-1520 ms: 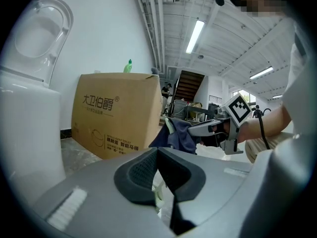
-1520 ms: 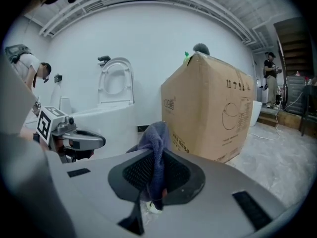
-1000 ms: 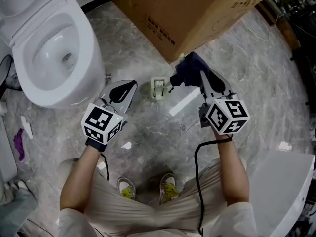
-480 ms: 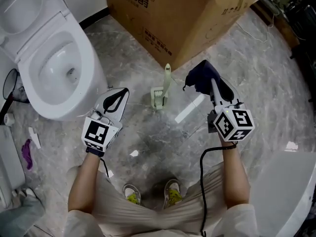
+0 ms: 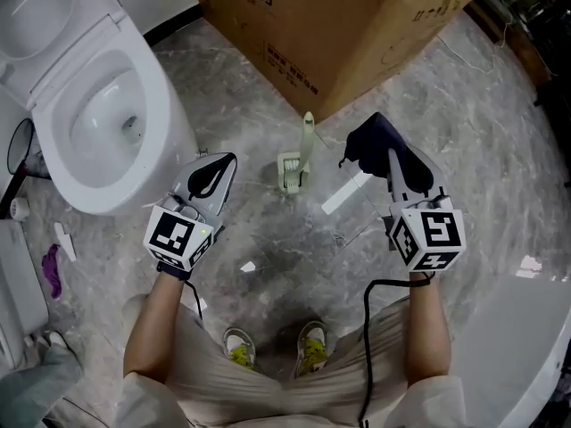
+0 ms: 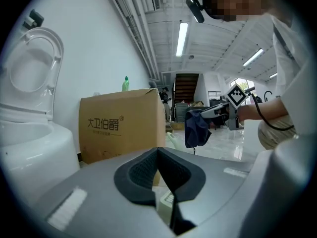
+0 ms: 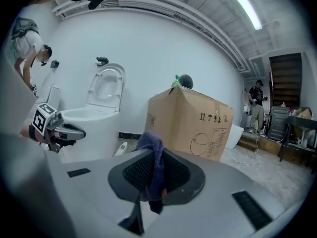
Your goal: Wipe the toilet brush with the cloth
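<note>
A pale green toilet brush [image 5: 302,157] stands upright in its holder on the marble floor, between my two grippers. My left gripper [image 5: 227,160] sits to the left of the brush, shut and empty, its jaws pressed together [image 6: 158,150]. The right gripper [image 5: 389,152] hangs to the right of the brush, shut on a dark blue cloth [image 5: 378,143]. Part of the cloth drapes over the jaws [image 7: 154,166]. The cloth [image 6: 196,127] is apart from the brush handle [image 6: 171,140]. The handle [image 7: 121,148] also shows low in the right gripper view.
A white toilet [image 5: 98,114] with its lid raised stands at the left. Behind the brush is a large cardboard box [image 5: 330,25]. A white basin edge [image 5: 526,346] lies at the lower right, and small scraps [image 5: 53,270] are scattered at the left.
The right gripper has carried the cloth to the right, off the brush handle, which now shows in full. The left gripper has stayed about where it was.
</note>
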